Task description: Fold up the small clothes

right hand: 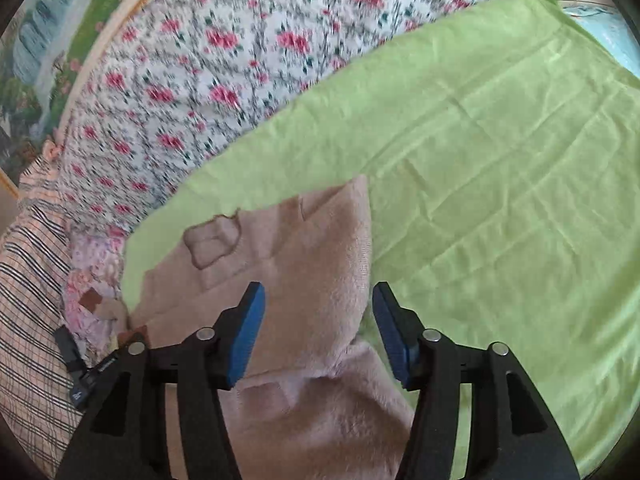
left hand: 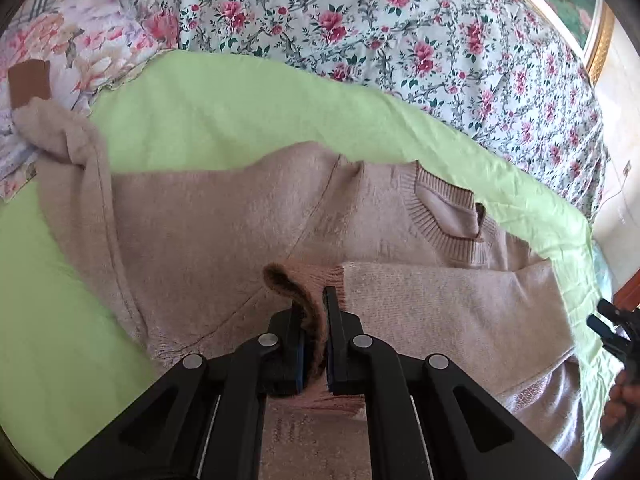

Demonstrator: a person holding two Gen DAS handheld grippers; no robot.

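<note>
Left wrist view, nearest first: the left gripper [left hand: 316, 320] has its fingers [left hand: 334, 320] drawn narrow, pinching a darker brown fold of knit, the cuff [left hand: 294, 292], which curls up between them. Just beyond lies the beige sweater [left hand: 208, 216], spread flat on a green sheet [left hand: 240, 108] with its ribbed neckline [left hand: 448, 216] toward the right and one sleeve [left hand: 440, 304] folded across the body, its end close beside the pinched cuff. The other sleeve [left hand: 56, 132] stretches to the far left and bunches at the sheet's edge, near a small brown patch [left hand: 30, 80] resting on pale flowered bedding. Beyond the sheet is a floral quilt [left hand: 400, 28] with pink roses, and past that a gold picture frame [left hand: 600, 40]. At the right edge the right gripper [left hand: 612, 328] shows dark and partly cut off. Right wrist view: the right gripper [right hand: 318, 320] hangs with its blue-padded fingers [right hand: 248, 332] spread wide and holding nothing, above the sweater's [right hand: 304, 280] right-hand edge, one finger over the knit and the other over the green sheet [right hand: 500, 160]. Farther off are the same quilt [right hand: 220, 52], blurred, a plaid cloth [right hand: 28, 300] at the left, and a landscape painting [right hand: 48, 40] at the far corner.
</note>
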